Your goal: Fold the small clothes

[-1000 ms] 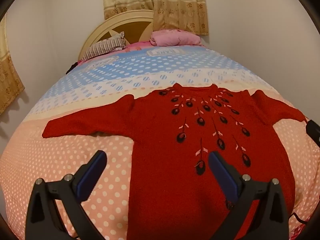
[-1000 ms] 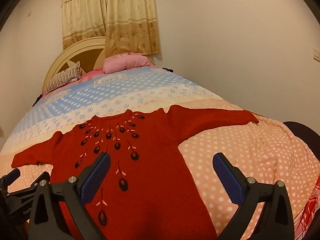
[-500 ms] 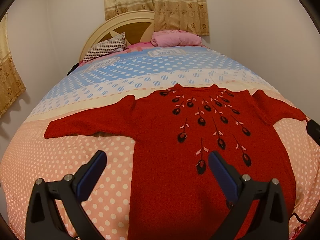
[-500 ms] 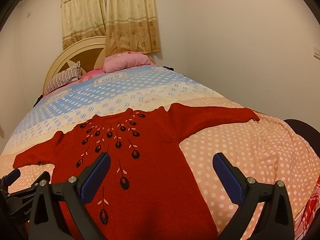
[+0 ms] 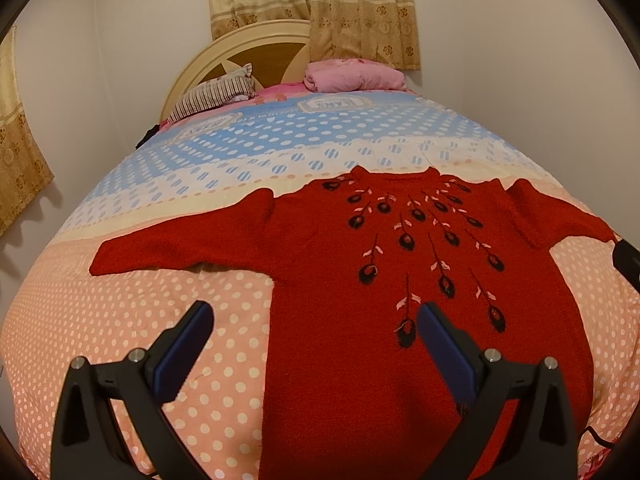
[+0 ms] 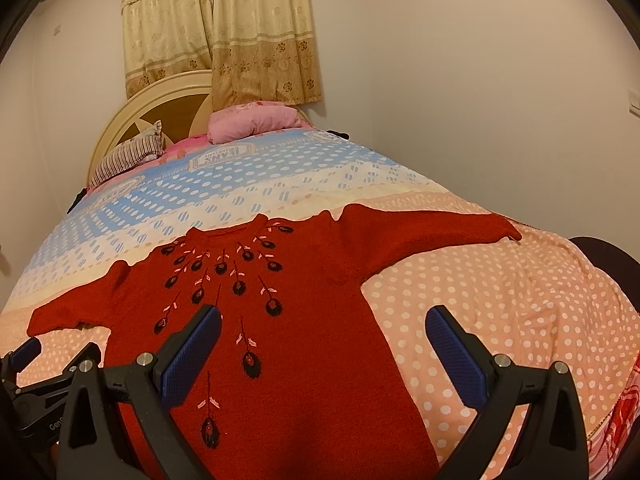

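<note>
Pale walls [image 5: 500,60] and gold patterned curtains [image 5: 312,4] close off the far end of the room, behind a curved cream headboard [image 5: 240,56]. Most of both views is filled by the bed [image 5: 120,320], its dotted cover running from blue near the pillows through cream to peach at the near end. On the peach part lies a red sweater [image 5: 340,360], spread flat and face up, its long axis along the bed: neck toward the headboard, hem toward the cameras, both sleeves stretched out sideways. Dark embroidered buds fan down from the neck.

At the head of the bed sit a pink pillow [image 5: 352,76] and a striped pillow [image 5: 212,96].

In the left view the whole left sleeve shows, and the right sleeve runs to the frame edge. The right view shows the right sleeve out to its cuff and a dark round shape [image 6: 616,264] beyond the bed's corner.

Left claw [image 5: 314,328] is released, jaws wide, hovering over the sweater's left edge. Right claw [image 6: 322,332] is likewise spread wide above the sweater's right side, gripping nothing.
</note>
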`<state>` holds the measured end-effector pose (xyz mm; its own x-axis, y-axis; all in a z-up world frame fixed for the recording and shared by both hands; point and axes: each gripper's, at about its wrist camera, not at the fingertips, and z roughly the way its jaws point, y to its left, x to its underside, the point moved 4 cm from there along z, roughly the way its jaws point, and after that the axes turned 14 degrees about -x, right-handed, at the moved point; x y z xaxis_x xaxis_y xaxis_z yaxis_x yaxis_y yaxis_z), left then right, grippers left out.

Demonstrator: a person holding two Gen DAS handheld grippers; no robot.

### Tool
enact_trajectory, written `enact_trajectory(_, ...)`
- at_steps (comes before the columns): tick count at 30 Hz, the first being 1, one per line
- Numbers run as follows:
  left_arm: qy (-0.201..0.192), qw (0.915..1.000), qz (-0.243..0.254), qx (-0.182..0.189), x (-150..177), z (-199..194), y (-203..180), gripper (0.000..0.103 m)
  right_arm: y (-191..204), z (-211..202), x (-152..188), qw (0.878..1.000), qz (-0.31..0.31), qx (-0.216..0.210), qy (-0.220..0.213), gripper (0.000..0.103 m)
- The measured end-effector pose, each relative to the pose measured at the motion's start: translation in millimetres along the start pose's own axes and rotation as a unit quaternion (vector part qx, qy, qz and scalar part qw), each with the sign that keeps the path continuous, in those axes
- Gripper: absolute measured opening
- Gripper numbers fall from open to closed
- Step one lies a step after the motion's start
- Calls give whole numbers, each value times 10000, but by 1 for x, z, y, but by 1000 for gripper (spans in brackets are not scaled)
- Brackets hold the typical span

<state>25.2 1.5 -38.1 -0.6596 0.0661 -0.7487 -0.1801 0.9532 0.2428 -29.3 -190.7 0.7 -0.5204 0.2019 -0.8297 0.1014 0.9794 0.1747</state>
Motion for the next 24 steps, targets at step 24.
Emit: enact_trajectory(24, 124, 9999, -16, 59, 2, 6, -5, 103, -5, 7, -2, 9999, 44, -18, 112, 102)
